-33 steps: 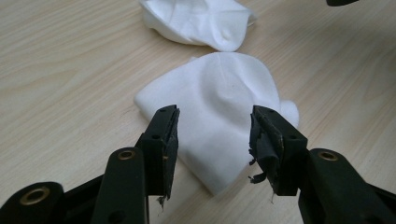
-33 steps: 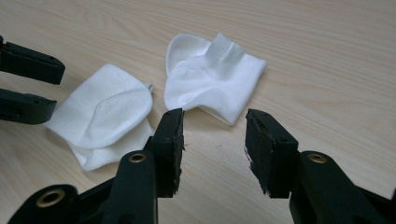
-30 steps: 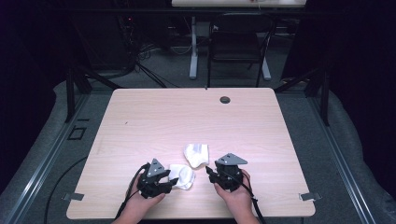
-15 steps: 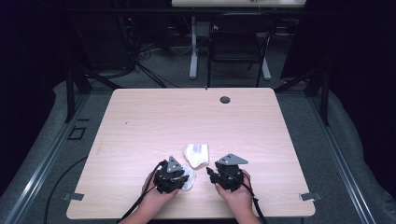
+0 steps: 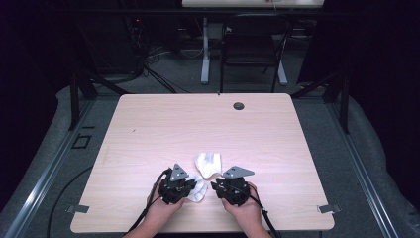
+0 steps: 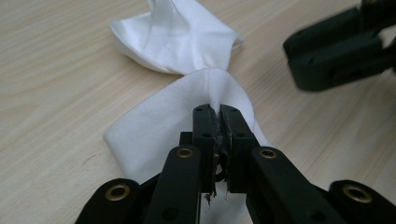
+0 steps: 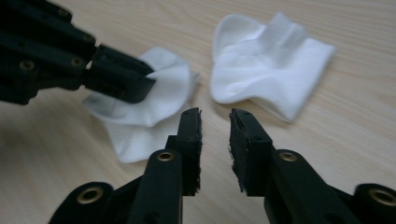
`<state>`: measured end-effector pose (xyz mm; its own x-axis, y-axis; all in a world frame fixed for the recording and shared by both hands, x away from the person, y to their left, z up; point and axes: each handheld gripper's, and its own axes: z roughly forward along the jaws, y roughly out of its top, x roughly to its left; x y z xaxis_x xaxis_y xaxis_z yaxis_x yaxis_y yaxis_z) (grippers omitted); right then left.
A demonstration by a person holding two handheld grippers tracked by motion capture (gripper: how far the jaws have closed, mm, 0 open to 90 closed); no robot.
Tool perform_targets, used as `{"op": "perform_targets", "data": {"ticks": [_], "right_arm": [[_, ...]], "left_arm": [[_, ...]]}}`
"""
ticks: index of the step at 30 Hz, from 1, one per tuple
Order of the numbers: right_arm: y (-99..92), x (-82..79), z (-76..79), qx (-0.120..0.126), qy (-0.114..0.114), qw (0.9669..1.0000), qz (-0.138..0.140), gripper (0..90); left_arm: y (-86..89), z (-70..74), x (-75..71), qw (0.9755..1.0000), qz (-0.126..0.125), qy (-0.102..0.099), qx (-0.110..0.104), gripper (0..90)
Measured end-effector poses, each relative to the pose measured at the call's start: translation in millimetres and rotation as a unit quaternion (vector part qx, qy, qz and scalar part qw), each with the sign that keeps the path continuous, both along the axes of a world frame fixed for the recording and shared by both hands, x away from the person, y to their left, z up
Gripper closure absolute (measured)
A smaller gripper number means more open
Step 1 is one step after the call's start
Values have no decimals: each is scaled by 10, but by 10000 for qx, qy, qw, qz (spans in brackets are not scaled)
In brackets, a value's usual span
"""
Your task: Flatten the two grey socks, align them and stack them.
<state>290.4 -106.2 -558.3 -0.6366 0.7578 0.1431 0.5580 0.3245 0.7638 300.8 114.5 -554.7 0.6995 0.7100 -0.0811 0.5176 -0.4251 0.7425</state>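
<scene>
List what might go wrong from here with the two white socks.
The left gripper has just closed on a small pinch of the near sock; lifting may let the cloth slip out. The right gripper, just closing, holds nothing and may shut on air. The far sock lies close and could get dragged.

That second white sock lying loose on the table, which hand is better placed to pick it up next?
The right. Its tool stands slightly open with nothing between the jaws, which have just been closing, and the loose sock lies just ahead. The left tool has just closed on the near sock.
</scene>
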Motion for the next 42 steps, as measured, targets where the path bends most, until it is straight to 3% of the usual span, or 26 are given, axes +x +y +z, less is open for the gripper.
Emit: {"op": "perform_targets", "data": {"ticks": [4, 5, 13, 19, 34, 38, 39, 42], "right_arm": [[135, -11, -46, -153, -29, 9997, 172, 836], [243, -8, -87, -290, -69, 9991, 303, 852], [398, 24, -239, -498, -50, 9973, 535, 828], [341, 24, -228, -461, 107, 9978, 471, 873], [177, -66, -190, -544, 303, 9979, 182, 893], [171, -70, -187, -590, 280, 9977, 175, 893], [174, -69, -187, -583, 280, 9977, 180, 893], [174, -69, -185, -581, 308, 9977, 178, 891]], "left_arm": [[79, 49, -21, 9999, 4, -23, -145, 856], [105, 63, -29, 9999, -8, -42, -155, 856], [186, 104, -63, 9992, 24, -49, -384, 856], [345, 146, -90, 9990, 92, -27, -434, 850], [712, 38, -133, 9995, 312, 36, -100, 801], [825, 28, -138, 9986, 489, 90, -185, 752], [870, 69, -142, 9979, 578, 25, -304, 735], [896, 125, -155, 9971, 639, -68, -399, 713]]}}
